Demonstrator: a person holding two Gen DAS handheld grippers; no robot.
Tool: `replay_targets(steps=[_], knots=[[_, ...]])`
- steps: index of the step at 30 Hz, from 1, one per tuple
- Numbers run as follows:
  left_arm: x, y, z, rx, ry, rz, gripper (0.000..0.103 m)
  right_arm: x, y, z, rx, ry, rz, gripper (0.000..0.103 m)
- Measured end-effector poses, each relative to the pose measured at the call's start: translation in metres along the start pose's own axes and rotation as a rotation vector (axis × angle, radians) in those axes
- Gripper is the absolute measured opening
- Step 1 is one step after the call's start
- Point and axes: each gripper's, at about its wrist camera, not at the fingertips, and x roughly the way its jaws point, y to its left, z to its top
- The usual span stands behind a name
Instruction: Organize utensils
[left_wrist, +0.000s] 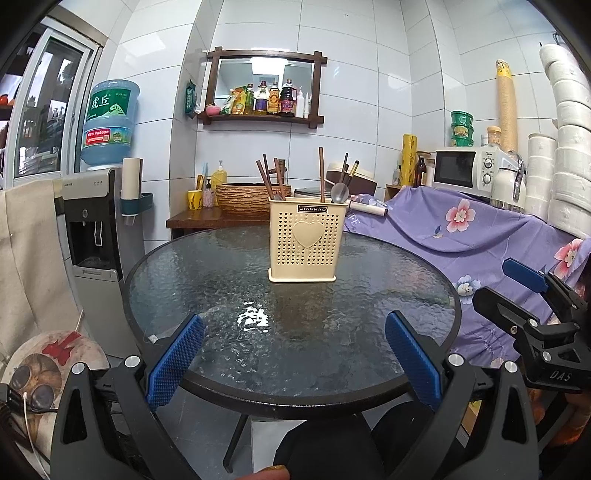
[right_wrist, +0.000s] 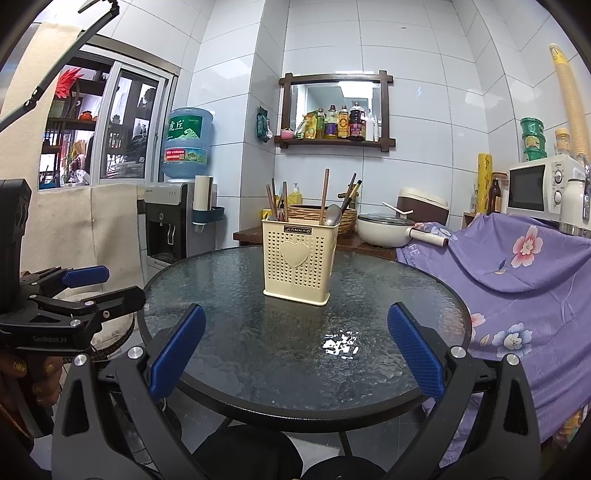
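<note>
Left wrist view: left gripper (left_wrist: 293, 360) has its blue pads spread wide, nothing between them, hanging over the near edge of the round glass table (left_wrist: 166, 295); the cream utensil holder (left_wrist: 306, 240) stands upright dead ahead, past the middle of the tabletop, well apart from the fingertips; right gripper (left_wrist: 517, 291) shows at the right border of this view, also gaping and empty, off the table's right side over the purple floral cloth (left_wrist: 480, 236). Right wrist view agrees — right gripper (right_wrist: 295, 350) pads spread, empty, holder (right_wrist: 300, 258) straight ahead and a touch left of centre; left gripper (right_wrist: 92, 284) sits off the table's left side. Contents: several brown chopsticks (left_wrist: 321, 173) and a metal spoon (left_wrist: 339, 192) already stand in the holder, handles and tips poking up, long axes near vertical with some leaning outward; which compartment each sits in — cannot tell, the perforated front wall hides the inside. No loose utensil visible on the glass in either view, only a glare patch. Key relation: the holder lies forward along both sets of fingers, roughly centred between the two grippers, neither clearly nearer; my read is that any pick must come from above onto a protruding stem, with the pads closing across a vertical shaft; risk — leaning sticks crowd each other, easy to nudge a neighbour or tip the light holder.
</note>
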Motion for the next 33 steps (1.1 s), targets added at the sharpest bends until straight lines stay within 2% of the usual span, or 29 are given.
replay_targets(steps=[33], knots=[[0.0020, -0.0066, -0.0035, 0.007, 0.017, 0.002, 0.097, 0.0018, 0.0054, -0.0069, -0.003, 0.014, 0.003, 0.097]])
